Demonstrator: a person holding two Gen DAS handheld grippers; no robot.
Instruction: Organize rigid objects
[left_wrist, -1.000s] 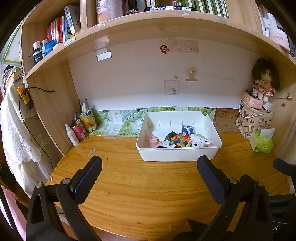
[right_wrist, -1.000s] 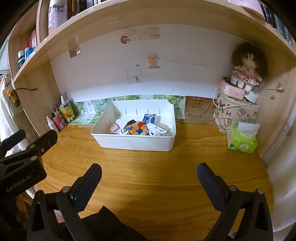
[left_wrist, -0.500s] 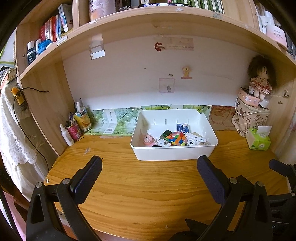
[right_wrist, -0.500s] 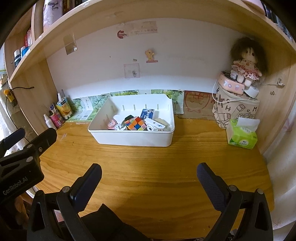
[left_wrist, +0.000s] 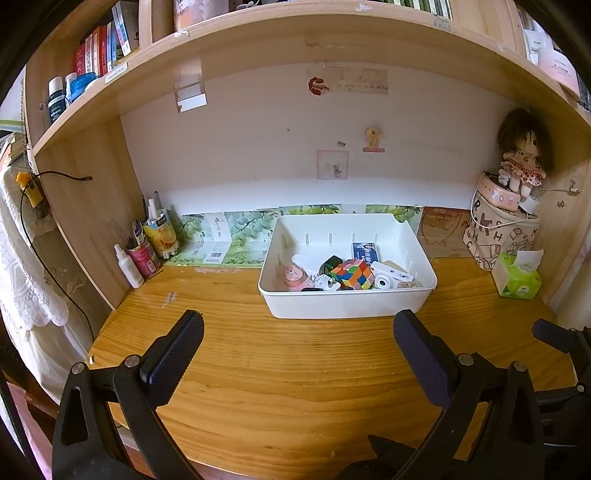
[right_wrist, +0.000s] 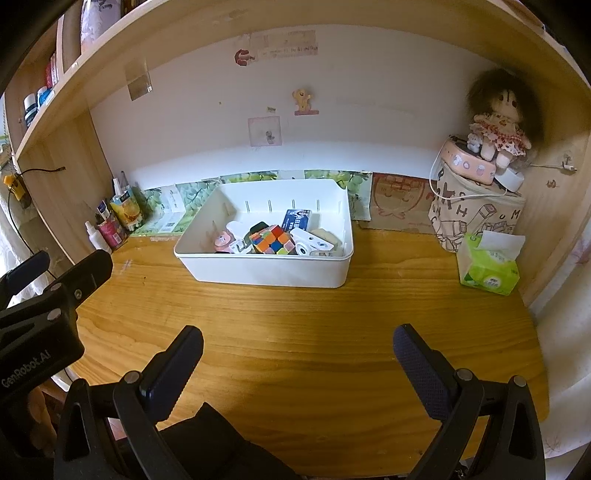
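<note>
A white plastic bin (left_wrist: 347, 304) stands at the back of the wooden desk (left_wrist: 295, 369); it also shows in the right wrist view (right_wrist: 266, 271). In it lie a colourful puzzle cube (left_wrist: 351, 274), a white toy camera (left_wrist: 391, 278), a pink round toy (left_wrist: 293, 276), a blue card box (left_wrist: 365, 251) and a dark small item. My left gripper (left_wrist: 297, 354) is open and empty, well in front of the bin. My right gripper (right_wrist: 297, 363) is open and empty, also short of the bin.
A green tissue pack (left_wrist: 517, 277) and a printed fabric box with a doll (left_wrist: 521, 166) stand at the right. Bottles and a pen cup (left_wrist: 144, 254) stand at the left wall. A shelf board (left_wrist: 295, 48) hangs overhead.
Both grippers have drawn back and shifted a little; the bin looks slightly farther and more to the right in the left wrist view. Both stay open and empty.
</note>
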